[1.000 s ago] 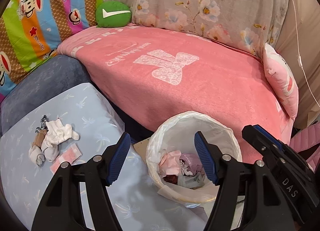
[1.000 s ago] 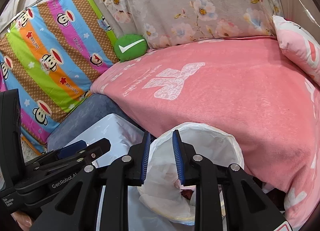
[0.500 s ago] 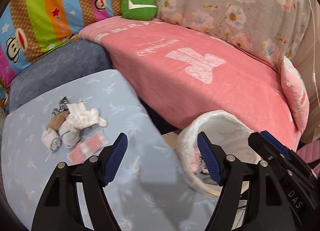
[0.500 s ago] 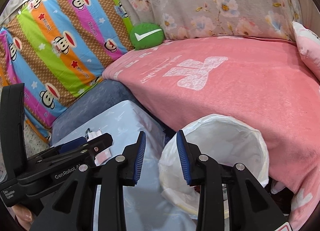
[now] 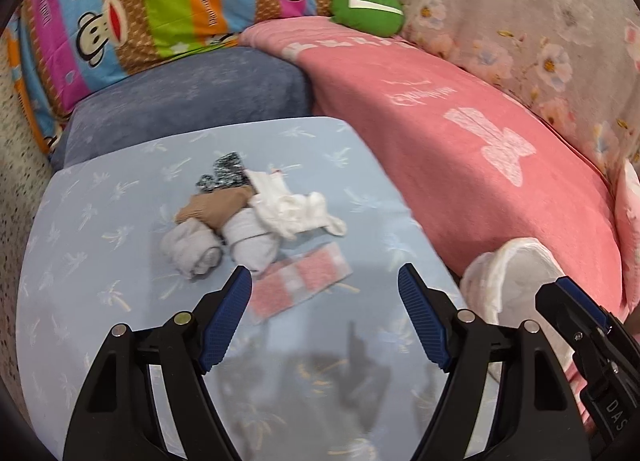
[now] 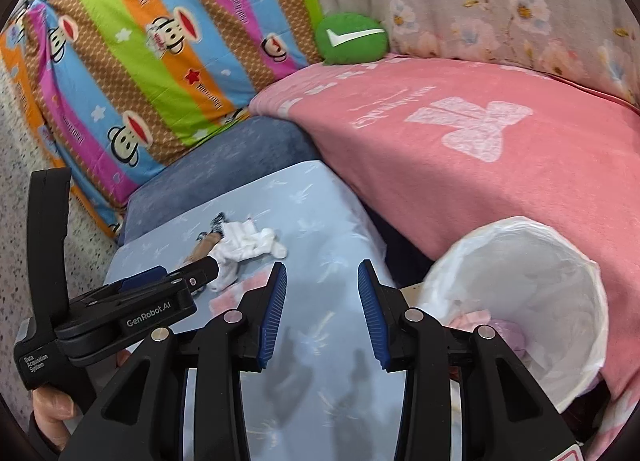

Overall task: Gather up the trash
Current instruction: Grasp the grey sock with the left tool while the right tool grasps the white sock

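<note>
A heap of trash lies on the light blue table [image 5: 100, 301]: crumpled white tissue [image 5: 292, 209], two rolled grey wads [image 5: 224, 245], a tan scrap [image 5: 212, 205], a black-and-white scrap [image 5: 224, 173] and a flat pink-and-white wrapper [image 5: 300, 285]. My left gripper [image 5: 324, 301] is open and empty, just short of the wrapper. My right gripper [image 6: 322, 293] is open and empty over the table, right of the heap [image 6: 244, 245]. The white-lined bin [image 6: 520, 301] stands to the right with trash inside [image 6: 492, 325]; it also shows in the left wrist view [image 5: 516, 285].
A pink blanket [image 5: 460, 141] covers the bed behind the table and bin. A blue-grey cushion [image 5: 180, 101], a striped monkey-print cover [image 5: 140, 13] and a green pillow [image 5: 368, 7] lie at the back. The left gripper's body [image 6: 120, 309] shows in the right wrist view.
Both grippers have swung left from the bin to the table. The trash heap has come to lie just ahead of the left gripper. The right gripper's jaws have widened.
</note>
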Available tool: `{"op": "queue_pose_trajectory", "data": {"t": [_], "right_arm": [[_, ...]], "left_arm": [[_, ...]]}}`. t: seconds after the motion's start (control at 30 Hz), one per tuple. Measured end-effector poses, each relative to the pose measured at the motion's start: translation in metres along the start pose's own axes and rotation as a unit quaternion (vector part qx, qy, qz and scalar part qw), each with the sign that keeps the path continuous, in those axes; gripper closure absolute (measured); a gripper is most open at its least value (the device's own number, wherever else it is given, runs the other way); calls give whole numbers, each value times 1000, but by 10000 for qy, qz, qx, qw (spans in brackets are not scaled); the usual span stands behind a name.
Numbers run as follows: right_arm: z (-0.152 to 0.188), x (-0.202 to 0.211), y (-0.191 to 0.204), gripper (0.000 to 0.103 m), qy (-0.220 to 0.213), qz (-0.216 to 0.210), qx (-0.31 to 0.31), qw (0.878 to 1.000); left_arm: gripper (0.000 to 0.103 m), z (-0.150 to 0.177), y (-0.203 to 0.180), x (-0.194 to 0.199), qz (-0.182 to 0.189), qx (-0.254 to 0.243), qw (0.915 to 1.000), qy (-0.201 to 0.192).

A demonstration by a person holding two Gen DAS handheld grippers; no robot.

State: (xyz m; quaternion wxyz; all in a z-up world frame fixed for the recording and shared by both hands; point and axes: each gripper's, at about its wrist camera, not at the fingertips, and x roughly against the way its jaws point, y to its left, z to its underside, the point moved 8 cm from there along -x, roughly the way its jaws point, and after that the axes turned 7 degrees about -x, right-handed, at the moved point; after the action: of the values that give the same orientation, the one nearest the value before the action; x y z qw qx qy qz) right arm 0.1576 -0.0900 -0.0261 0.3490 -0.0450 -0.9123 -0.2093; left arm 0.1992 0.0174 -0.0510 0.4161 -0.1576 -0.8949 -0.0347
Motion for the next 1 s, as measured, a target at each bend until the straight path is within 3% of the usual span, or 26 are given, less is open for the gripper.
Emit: {"op": "queue_pose_trajectory", "data": {"t": [0.53,1.0], "right_arm": [[18,-76,89,64,503,-225,510,9972],[20,-138,120,64,807,-262,691,9940]], "left_arm": [[31,17,95,-23,-338,694,9966,272],[30,22,127,-61,-60,1197,9908,634]]}}
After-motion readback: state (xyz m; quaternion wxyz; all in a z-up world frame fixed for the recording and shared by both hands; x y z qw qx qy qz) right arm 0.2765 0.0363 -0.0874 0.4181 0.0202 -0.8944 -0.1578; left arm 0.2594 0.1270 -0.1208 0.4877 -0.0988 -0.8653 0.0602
